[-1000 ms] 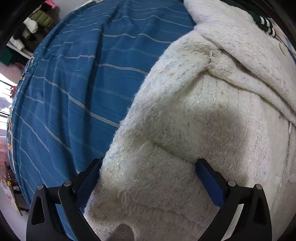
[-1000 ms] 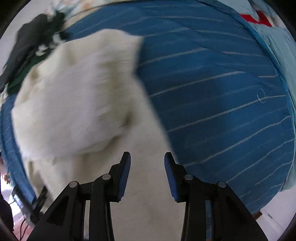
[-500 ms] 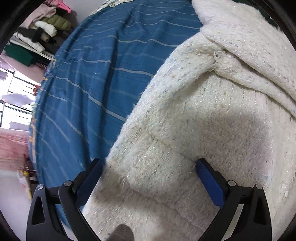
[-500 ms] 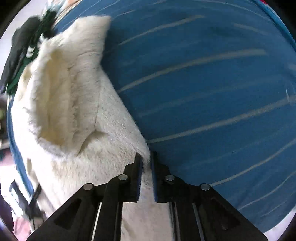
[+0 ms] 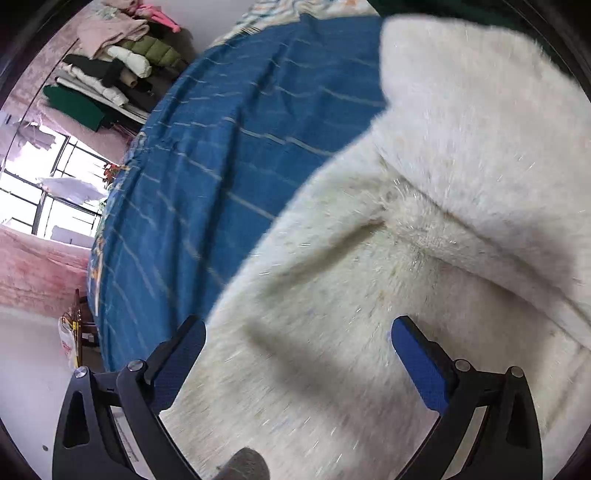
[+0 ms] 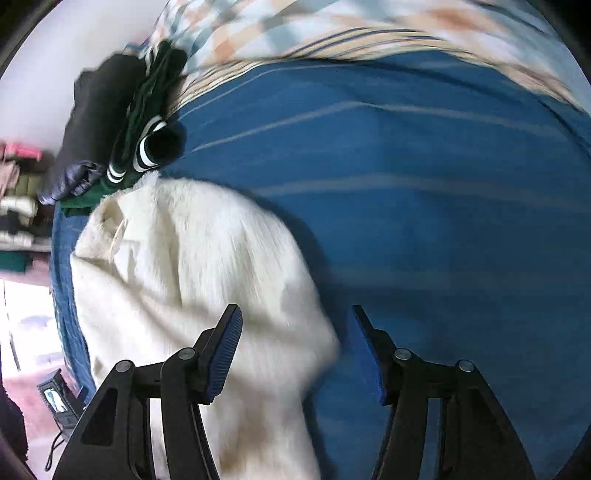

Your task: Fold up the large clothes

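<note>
A large fluffy cream-white sweater lies on a blue striped bedspread. In the left wrist view a folded part of it lies across the upper right. My left gripper is open, its jaws wide apart just above the sweater's lower part, holding nothing. In the right wrist view the sweater lies bunched at the left on the bedspread. My right gripper is open over the sweater's right edge, with the left finger over the fabric and the right finger over the bedspread.
Dark green, black and striped clothes lie piled beyond the sweater at the bed's far side, by a checked quilt. Stacked clothes sit on a shelf past the bed's left edge, near a window.
My right gripper was shut on the sweater's edge half a second ago; it has opened, let go and pulled back. My left gripper stays open; its view tilted up, away from the sweater.
</note>
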`<act>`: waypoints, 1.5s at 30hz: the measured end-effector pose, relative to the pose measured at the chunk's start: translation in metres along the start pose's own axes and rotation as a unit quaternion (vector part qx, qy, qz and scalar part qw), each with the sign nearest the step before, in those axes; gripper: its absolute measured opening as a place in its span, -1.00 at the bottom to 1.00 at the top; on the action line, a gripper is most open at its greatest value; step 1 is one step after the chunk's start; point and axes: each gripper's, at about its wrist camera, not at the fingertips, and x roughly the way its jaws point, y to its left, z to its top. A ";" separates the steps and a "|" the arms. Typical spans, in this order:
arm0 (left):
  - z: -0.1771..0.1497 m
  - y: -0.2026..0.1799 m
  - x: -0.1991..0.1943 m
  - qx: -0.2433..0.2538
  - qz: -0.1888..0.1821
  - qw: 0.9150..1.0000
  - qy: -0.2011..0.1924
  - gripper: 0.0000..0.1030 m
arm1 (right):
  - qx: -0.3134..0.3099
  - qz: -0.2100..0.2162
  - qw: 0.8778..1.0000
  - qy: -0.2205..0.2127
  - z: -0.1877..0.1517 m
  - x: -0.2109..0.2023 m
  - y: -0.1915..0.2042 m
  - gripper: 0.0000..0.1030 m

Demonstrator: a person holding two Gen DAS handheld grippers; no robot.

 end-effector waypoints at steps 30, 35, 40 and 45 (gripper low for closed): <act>0.029 0.004 0.010 -0.019 -0.021 1.000 0.002 1.00 | -0.046 -0.121 0.991 0.038 0.042 0.106 0.178 -0.77; 0.023 0.009 0.015 -0.019 -0.042 0.999 0.001 1.00 | -0.026 -0.146 0.988 -0.047 0.055 0.080 0.190 -0.83; 0.025 0.013 0.013 -0.016 -0.056 0.998 0.003 1.00 | -0.032 -0.097 0.994 0.049 0.064 0.081 0.191 -0.51; 0.015 0.031 -0.010 -0.026 -0.069 0.997 -0.005 1.00 | -0.013 -0.109 0.994 -0.018 0.023 -0.027 0.167 0.17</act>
